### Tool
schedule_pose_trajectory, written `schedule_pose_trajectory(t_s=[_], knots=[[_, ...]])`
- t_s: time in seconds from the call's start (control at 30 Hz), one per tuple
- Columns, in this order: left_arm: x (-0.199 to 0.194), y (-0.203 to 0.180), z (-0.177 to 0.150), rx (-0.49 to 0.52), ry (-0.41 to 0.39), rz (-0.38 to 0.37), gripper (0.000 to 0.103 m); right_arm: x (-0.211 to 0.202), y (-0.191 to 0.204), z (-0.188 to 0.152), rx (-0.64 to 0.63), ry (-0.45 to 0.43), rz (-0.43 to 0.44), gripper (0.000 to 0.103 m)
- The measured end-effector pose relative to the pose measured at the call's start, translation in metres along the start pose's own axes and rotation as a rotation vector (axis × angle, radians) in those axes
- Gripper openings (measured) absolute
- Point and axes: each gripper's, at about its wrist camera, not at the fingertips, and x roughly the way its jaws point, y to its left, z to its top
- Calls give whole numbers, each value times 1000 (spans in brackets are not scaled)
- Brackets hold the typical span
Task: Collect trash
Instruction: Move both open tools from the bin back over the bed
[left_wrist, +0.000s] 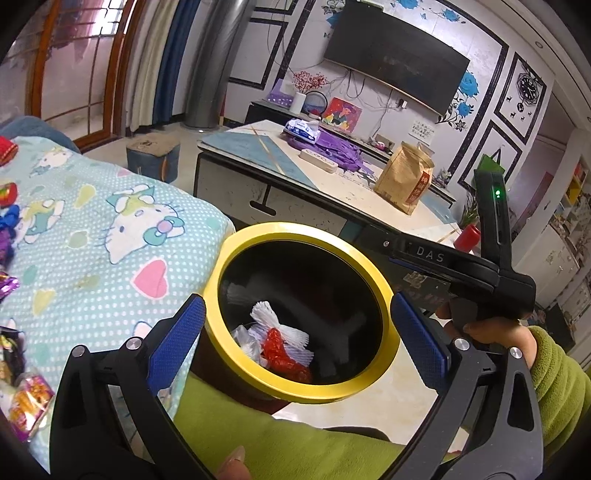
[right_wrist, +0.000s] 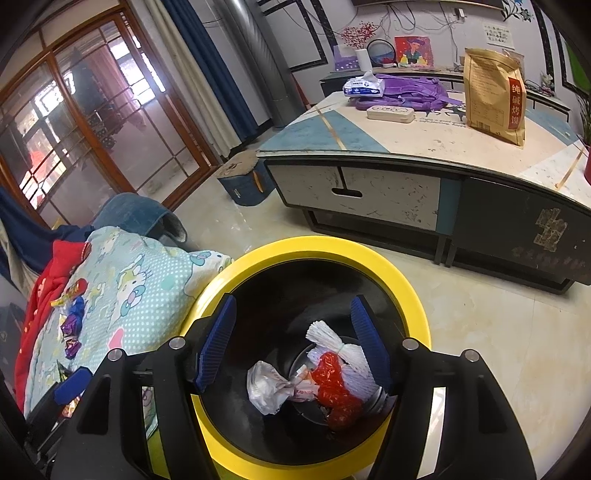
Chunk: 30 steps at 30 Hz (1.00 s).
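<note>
Left gripper (left_wrist: 297, 341) hangs spread wide above the bin, blue pads (left_wrist: 177, 343) standing outside the yellow rim on either side, nothing between them. Right gripper (right_wrist: 291, 341) is released too, its jaws parted over the bin's mouth, empty; in the left wrist view it shows as a black pistol-shaped tool in a hand (left_wrist: 491, 332) with a green sleeve (left_wrist: 561, 373).

Below both sits the trash bin (right_wrist: 406, 269), black inside with a yellow ring, standing on the pale glossy floor (right_wrist: 498, 332). At its bottom lie a white foam fruit net (right_wrist: 343, 350), a crumpled red wrapper (right_wrist: 332, 384) and a clear plastic wrapper (right_wrist: 264, 387), touching one another.

Just beside the bin, on the left, a Hello Kitty quilt (left_wrist: 110, 221), dotted turquoise, with more candy wrappers (right_wrist: 72, 332) scattered on it and a red garment (right_wrist: 40, 302) at its far edge.

Further out, a low coffee table (right_wrist: 406, 144) in cream and blue carries a brown paper bag (right_wrist: 495, 96), a purple backpack (right_wrist: 406, 90), a tissue pack (right_wrist: 364, 86) and a white power strip (right_wrist: 390, 112). A small blue stool (right_wrist: 245, 181) stands on the floor near the table's corner. Behind: a wall-mounted television (left_wrist: 395, 59), a clock (left_wrist: 528, 88), blue curtains (right_wrist: 207, 66) and wood-framed glass doors (right_wrist: 74, 122).
</note>
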Motion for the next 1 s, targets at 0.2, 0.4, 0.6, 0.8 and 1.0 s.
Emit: schedule_pose_trajectory(t_s=[0.2,0.4,0.6,0.8,1.0], knots=[[-14,10,0,-20,-29,32,92,-1,15,-3,-40,10,20,62],[-28,20,0,-52,-52,58,92,-5,37,-9,-101,9,54,62],[-43,32,3,-81,-98,90,92,-12,60,-16,-158,-9,99,63],[-57,41,3,-104,-134,119,92,-21,83,-25,-227,-32,144,65],[-71,50,4,-124,-170,149,92,-27,102,-32,-280,-40,181,66]])
